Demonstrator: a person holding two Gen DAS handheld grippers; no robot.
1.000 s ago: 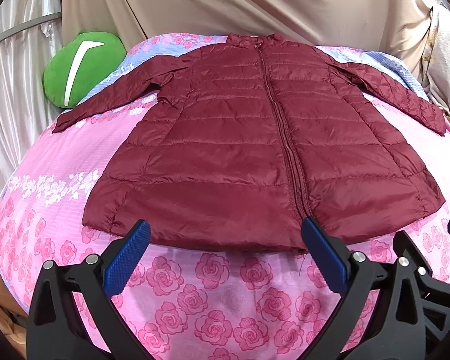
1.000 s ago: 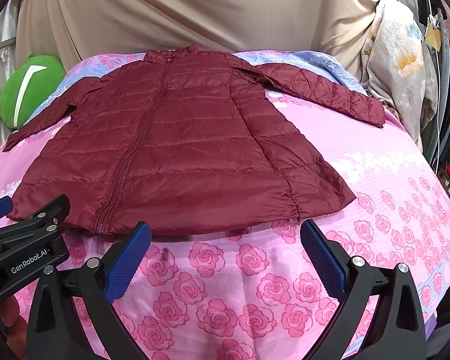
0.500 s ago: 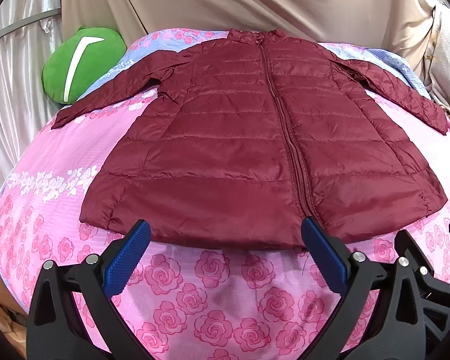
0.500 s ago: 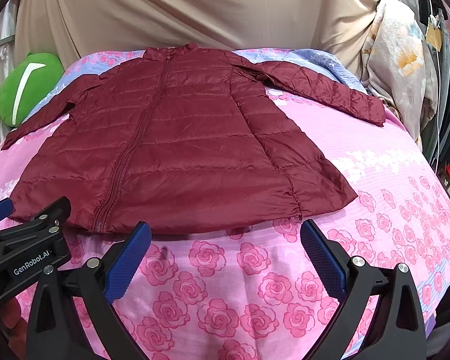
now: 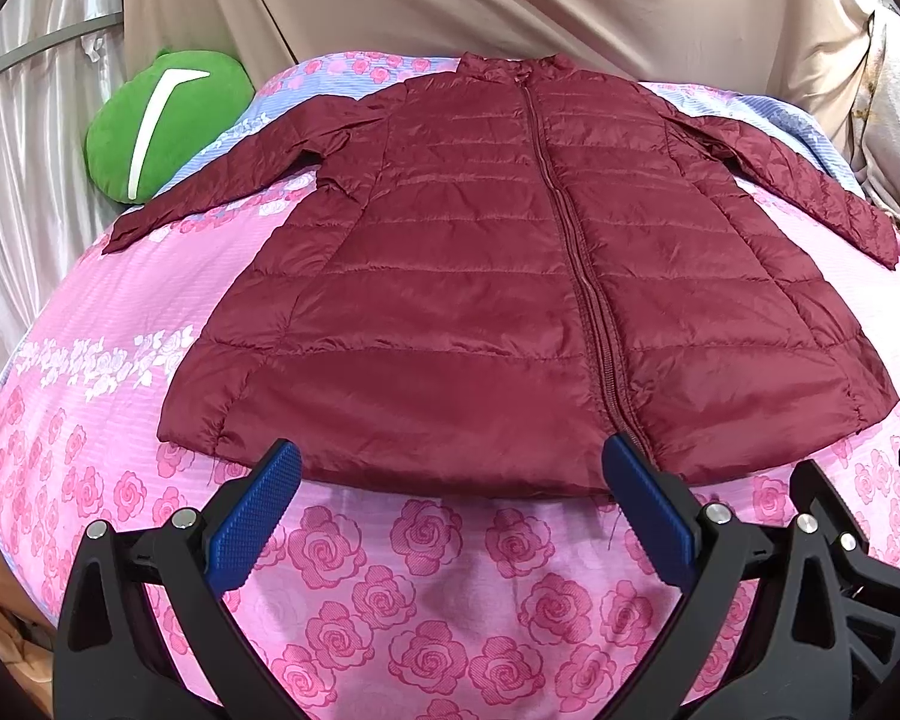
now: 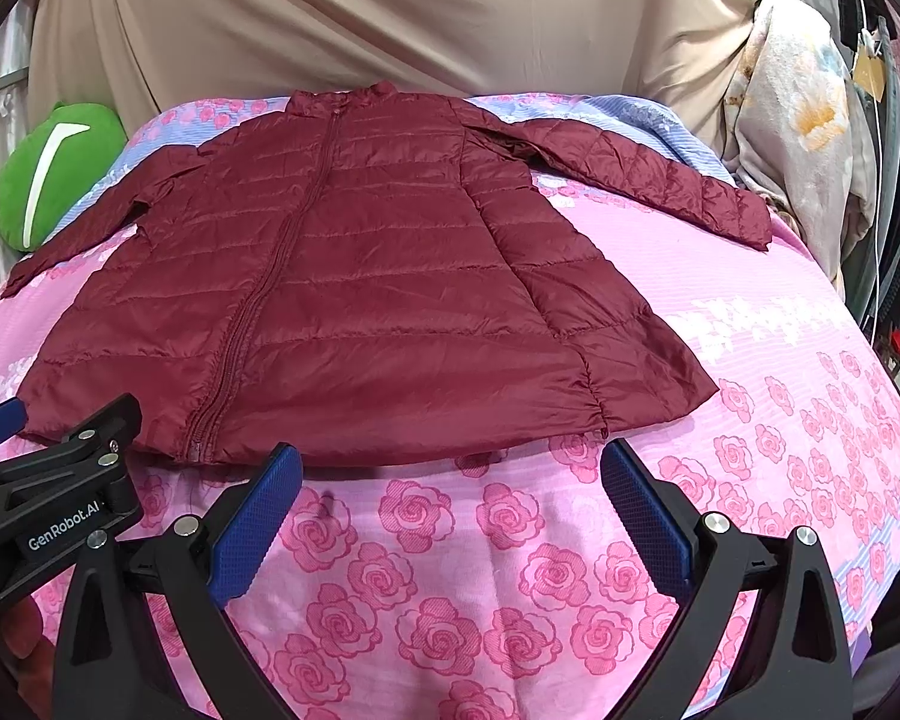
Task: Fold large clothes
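Left wrist, maroon quilted jacket (image 5: 510, 300) flat, zipped, sleeves spread

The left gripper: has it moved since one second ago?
Yes. In the left wrist view the jacket hem and the green cushion sit lower than before, so the left gripper has moved slightly, probably tilting up or lifting; its jaws stay open.

Pink rose-print bedsheet (image 5: 426, 546) covers the central surface. Green cushion (image 5: 162, 126) with a white stripe lies at ten o'clock. Beige drape (image 6: 354, 18) hangs at twelve o'clock; floral fabric (image 6: 804, 120) at two o'clock.
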